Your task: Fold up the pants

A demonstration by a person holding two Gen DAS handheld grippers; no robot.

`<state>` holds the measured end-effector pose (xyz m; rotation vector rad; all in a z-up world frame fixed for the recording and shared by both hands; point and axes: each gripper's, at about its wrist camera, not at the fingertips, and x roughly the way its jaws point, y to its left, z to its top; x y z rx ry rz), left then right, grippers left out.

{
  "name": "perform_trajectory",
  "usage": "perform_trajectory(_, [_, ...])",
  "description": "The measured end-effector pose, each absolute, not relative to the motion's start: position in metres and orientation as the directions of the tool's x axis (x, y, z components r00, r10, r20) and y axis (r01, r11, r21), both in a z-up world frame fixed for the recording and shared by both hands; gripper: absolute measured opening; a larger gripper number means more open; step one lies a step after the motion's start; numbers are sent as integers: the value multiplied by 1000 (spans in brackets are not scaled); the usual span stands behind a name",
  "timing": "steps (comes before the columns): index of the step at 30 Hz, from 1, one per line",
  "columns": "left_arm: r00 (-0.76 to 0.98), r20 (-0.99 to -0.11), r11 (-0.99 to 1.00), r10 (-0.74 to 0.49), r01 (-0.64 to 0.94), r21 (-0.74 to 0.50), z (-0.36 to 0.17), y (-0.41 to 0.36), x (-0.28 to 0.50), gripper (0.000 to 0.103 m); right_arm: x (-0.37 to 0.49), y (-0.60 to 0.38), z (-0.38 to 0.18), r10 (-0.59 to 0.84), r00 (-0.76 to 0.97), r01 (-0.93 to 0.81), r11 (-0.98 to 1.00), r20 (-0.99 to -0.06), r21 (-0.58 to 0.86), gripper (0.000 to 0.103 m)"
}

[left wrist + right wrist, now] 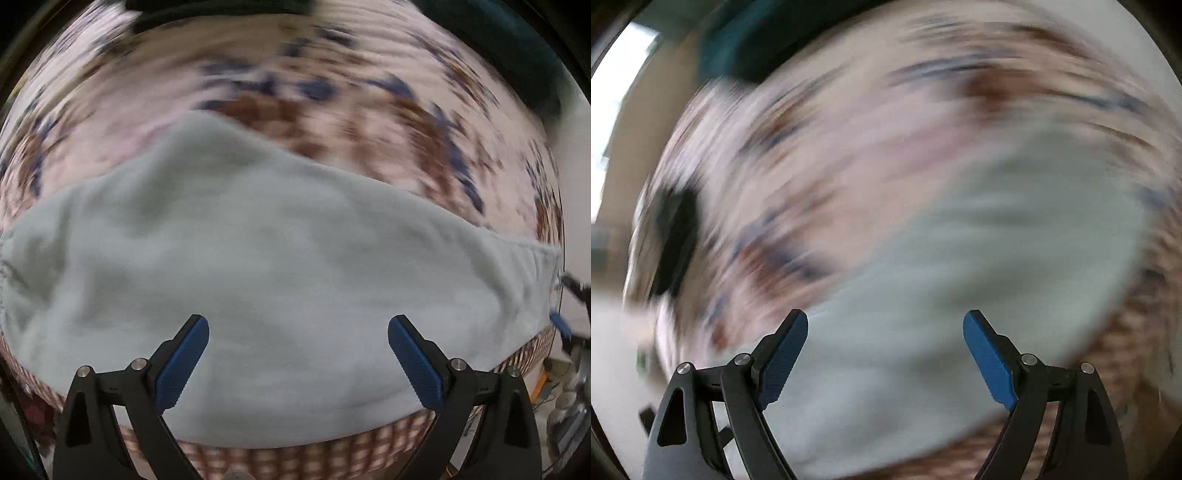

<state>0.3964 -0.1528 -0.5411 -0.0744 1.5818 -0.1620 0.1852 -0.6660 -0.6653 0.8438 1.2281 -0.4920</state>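
Pale grey-green pants (266, 258) lie flat in a wide band across a patterned bedspread (314, 110). My left gripper (298, 325) hangs straight above them with its blue pads (184, 362) spread wide and nothing between them. In the right wrist view the same pants (979, 266) show as a blurred pale shape under my right gripper (885, 321), whose jaws also stand wide apart and hold nothing. At the right rim of the left wrist view a blue pad of the other gripper (559, 323) shows beside the end of the pants.
The bedspread (820, 155) is pink-white with brown and dark blue blotches and a checked brown border (280, 452) near me. A dark teal cushion or cloth (517, 44) lies at the far side. A black blurred object (676, 240) sits at the left.
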Motion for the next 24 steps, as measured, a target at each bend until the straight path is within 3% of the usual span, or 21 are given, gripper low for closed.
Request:
perform_trajectory(3, [-23, -989, 984, -146, 100, -148, -545, -200, 387, 99, 107, -753, -673, 13, 270, 855, 457, -963, 246, 88])
perform_trajectory(6, [-38, -992, 980, -124, 154, -129, -556, -255, 386, 99, 68, -803, -693, 40, 311, 882, 360, -950, 304, 87])
perform_trajectory(8, [-37, -993, 977, -109, 181, -114, -556, -273, 383, 99, 62, -823, -704, 67, 360, 864, 353, -931, 360, 73])
perform_trajectory(10, [-25, -996, 973, -81, 215, -85, -556, -293, 382, 99, 71, -827, -715, 98, 368, 839, 394, -925, 375, 68])
perform_trajectory(11, [-20, -997, 970, -69, 231, -72, -556, -302, 381, 99, 79, -820, -728, 132, 366, 818, 426, -921, 386, 45])
perform_trajectory(13, [-17, -998, 968, -52, 246, -55, -555, -312, 380, 99, 92, -809, -742, 159, 315, 802, 483, -936, 352, 11])
perform_trajectory(19, [1, -1000, 960, -9, 278, -8, -557, -336, 378, 99, 86, -824, -706, -5, 368, 794, 523, -930, 311, 9])
perform_trajectory(22, [22, -1000, 962, 12, 274, 18, -566, -337, 378, 99, 86, -829, -736, 101, 327, 807, 488, -940, 333, 11])
perform_trajectory(24, [21, -1000, 964, 17, 264, 22, -581, -336, 381, 99, 93, -832, -749, 197, 344, 800, 451, -918, 396, 18])
